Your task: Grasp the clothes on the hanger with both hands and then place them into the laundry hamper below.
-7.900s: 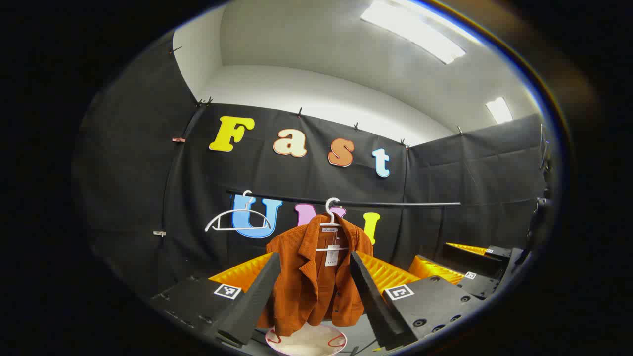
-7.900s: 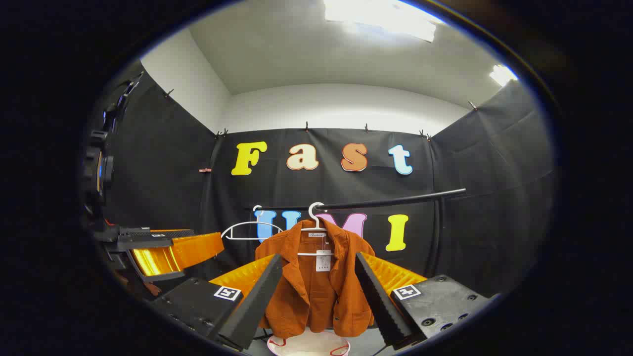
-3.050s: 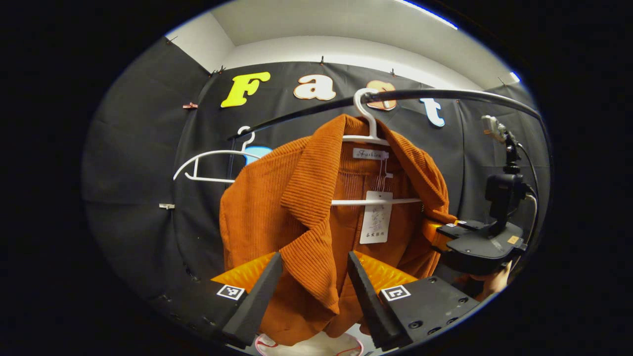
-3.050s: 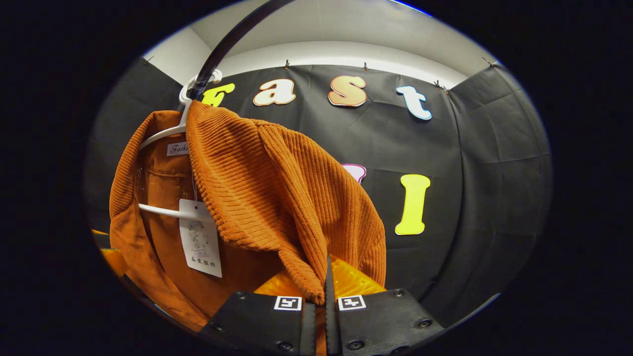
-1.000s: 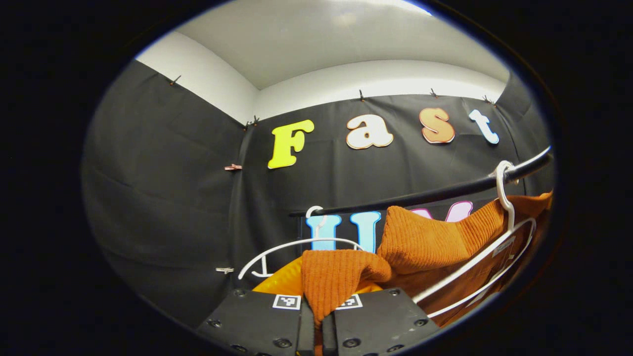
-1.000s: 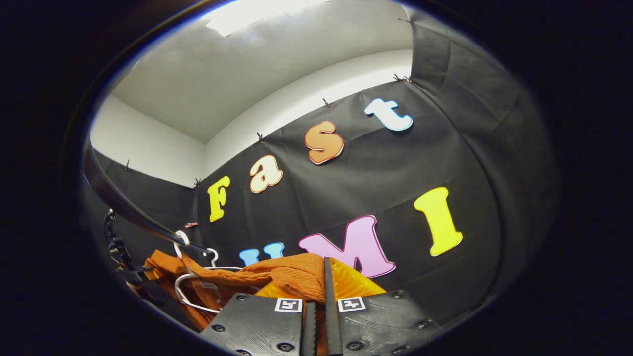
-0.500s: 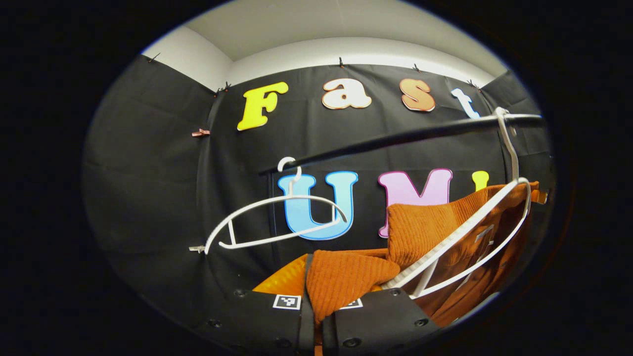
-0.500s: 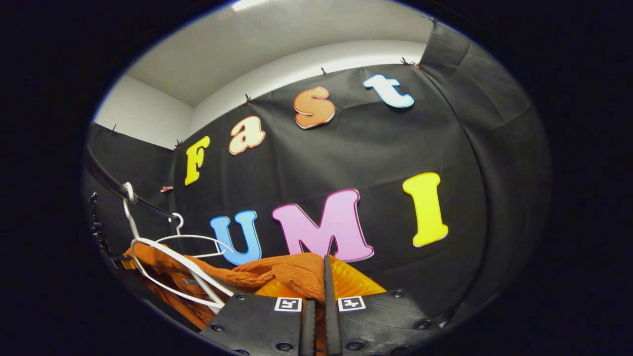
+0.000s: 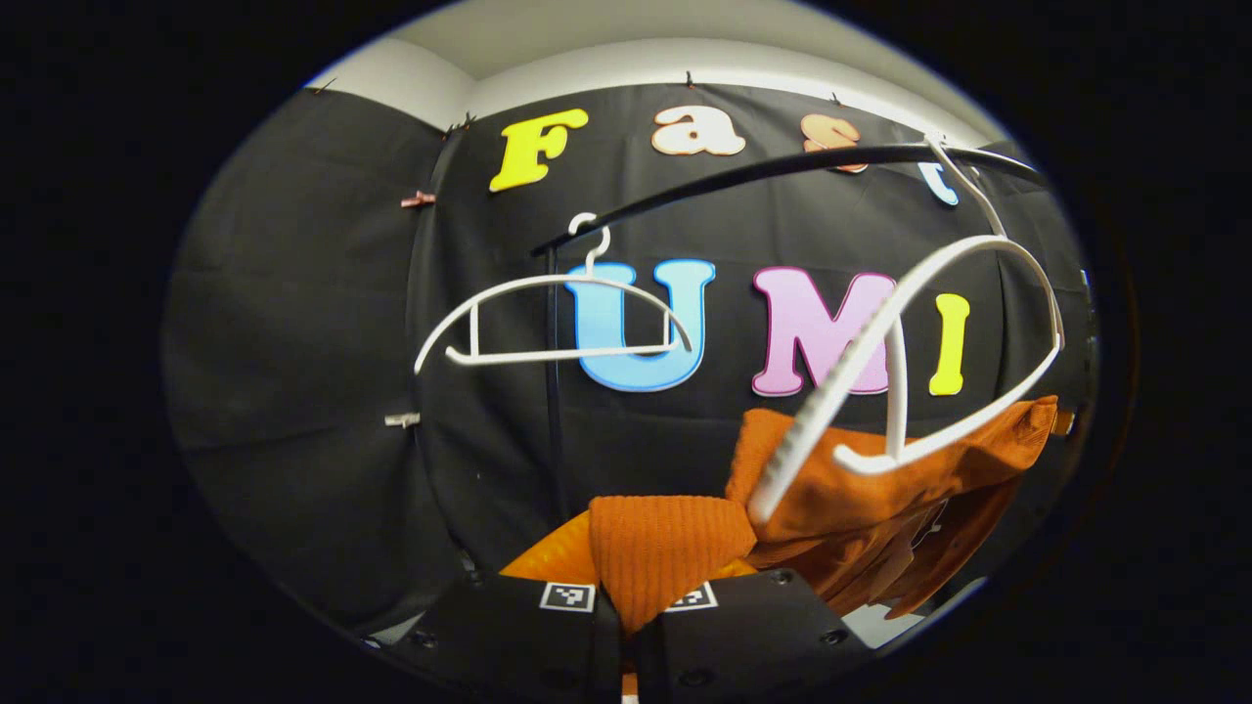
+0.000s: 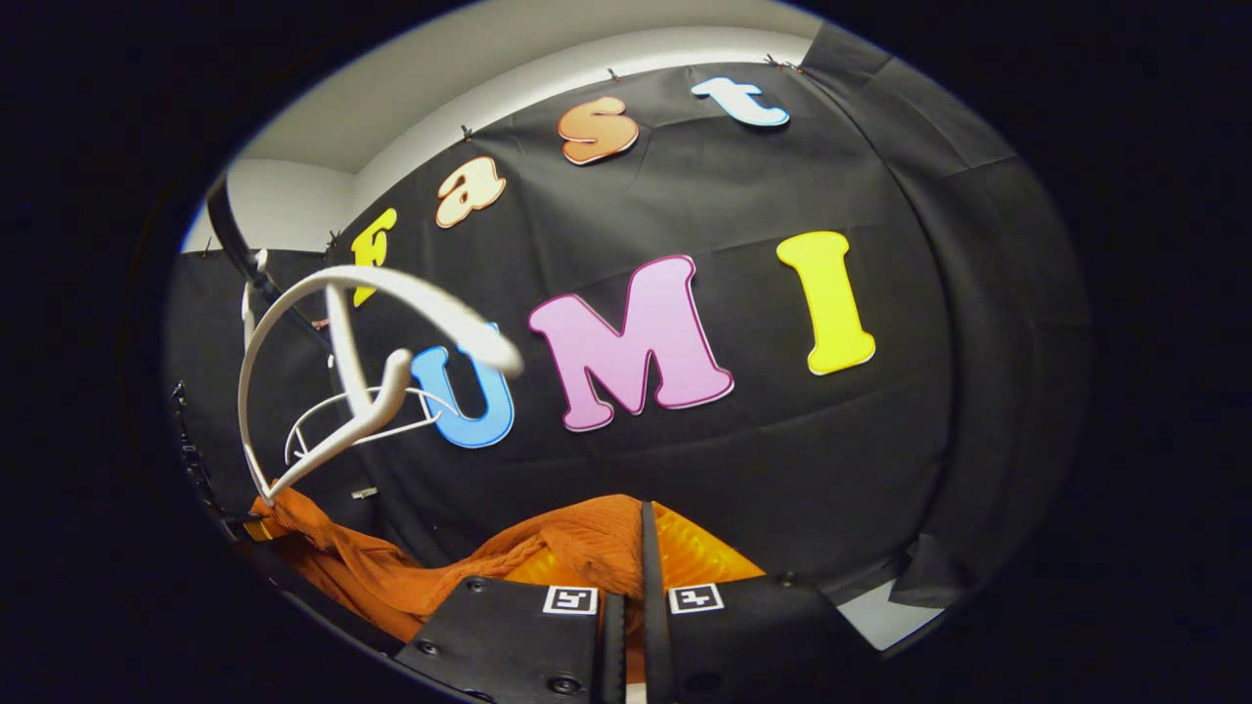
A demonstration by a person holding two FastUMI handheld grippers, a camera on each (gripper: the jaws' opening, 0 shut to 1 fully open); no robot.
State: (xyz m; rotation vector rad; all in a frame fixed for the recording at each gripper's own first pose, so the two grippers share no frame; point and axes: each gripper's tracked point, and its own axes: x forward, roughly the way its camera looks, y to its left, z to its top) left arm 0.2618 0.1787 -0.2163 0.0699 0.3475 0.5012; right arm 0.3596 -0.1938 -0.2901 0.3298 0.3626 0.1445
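Black cloth booth wall across the whole back, pinned along its top edge by small clips. Above, toward 12 o'clock, plain white upper wall and pale ceiling. At 5 o'clock, pale grey floor patch under the cloth's hem. Dim, even light.

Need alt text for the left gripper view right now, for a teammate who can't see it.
The left gripper is shut on a fold of the orange jacket, which sags below a bare white hanger. A second empty hanger hangs on the black rail.
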